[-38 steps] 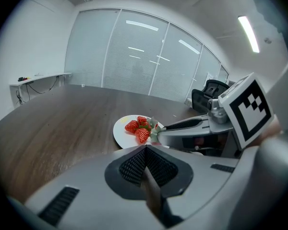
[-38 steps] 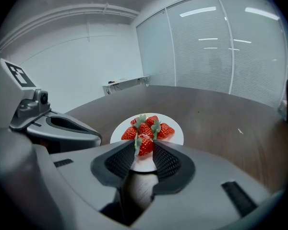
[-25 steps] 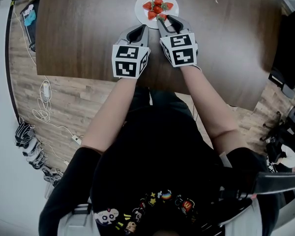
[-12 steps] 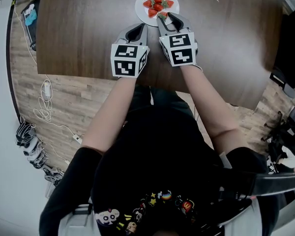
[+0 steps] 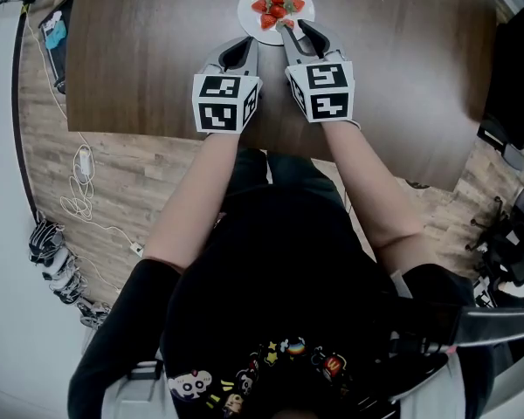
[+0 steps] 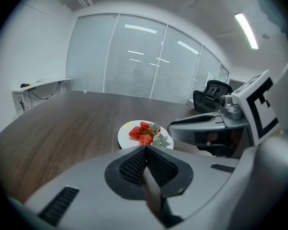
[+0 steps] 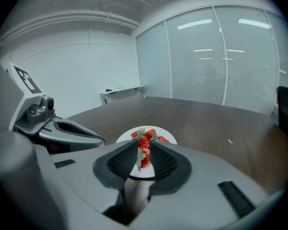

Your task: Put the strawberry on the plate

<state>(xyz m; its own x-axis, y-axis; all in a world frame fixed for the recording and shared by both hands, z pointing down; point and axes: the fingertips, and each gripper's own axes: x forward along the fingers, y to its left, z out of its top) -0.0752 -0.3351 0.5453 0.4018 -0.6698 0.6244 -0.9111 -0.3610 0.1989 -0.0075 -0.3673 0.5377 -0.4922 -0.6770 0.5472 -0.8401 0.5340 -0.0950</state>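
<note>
Right gripper [image 7: 143,150] clamped on the strawberry [image 7: 144,158], over the plate [image 7: 122,139] at its near rim; other berries [image 7: 153,134] lie just beyond the tips. Left gripper [image 6: 145,150] beside it, jaws together, empty. We judge that releasing this close to the rim could roll the fruit onto the table [image 7: 221,128].

Plate [image 7: 121,139]: my right gripper [image 7: 143,143] hides much of its near part.
Strawberry [image 7: 144,157]: whether it touches the plate, I cannot tell.

Grey left claw [image 5: 247,42], right claw [image 5: 293,26], black-white marker cubes [image 5: 225,103]; black cartoon-print shirt [image 5: 271,278].
</note>
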